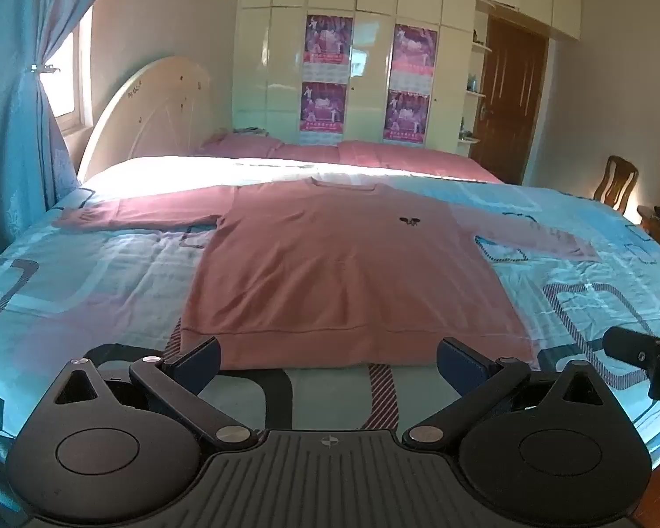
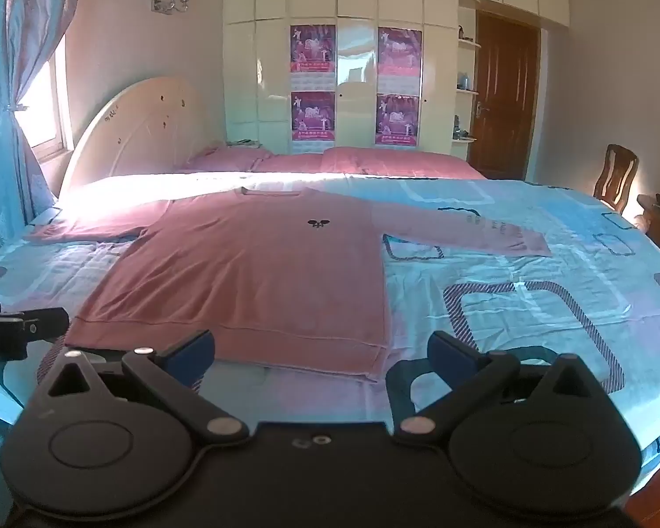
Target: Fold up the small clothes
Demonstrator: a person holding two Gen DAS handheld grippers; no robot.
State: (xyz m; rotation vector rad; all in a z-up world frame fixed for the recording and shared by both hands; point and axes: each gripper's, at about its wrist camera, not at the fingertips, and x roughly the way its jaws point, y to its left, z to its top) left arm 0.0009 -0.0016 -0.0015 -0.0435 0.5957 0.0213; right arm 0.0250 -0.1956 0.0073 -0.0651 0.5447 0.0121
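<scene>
A pink long-sleeved shirt (image 1: 343,273) lies flat on the bed, front up, both sleeves spread out sideways, with a small black emblem on the chest. It also shows in the right wrist view (image 2: 251,273). My left gripper (image 1: 328,354) is open and empty, just short of the shirt's hem near its middle. My right gripper (image 2: 321,350) is open and empty, in front of the hem's right corner. Each gripper shows at the edge of the other's view: the right one (image 1: 642,352), the left one (image 2: 17,328).
The bed has a light blue patterned sheet (image 1: 88,286), pink pillows (image 1: 374,154) and a cream headboard (image 1: 154,105). A white wardrobe (image 1: 365,57) and a brown door (image 1: 510,97) stand behind. A wooden chair (image 1: 616,187) is at the right, a blue curtain (image 1: 13,110) at the left.
</scene>
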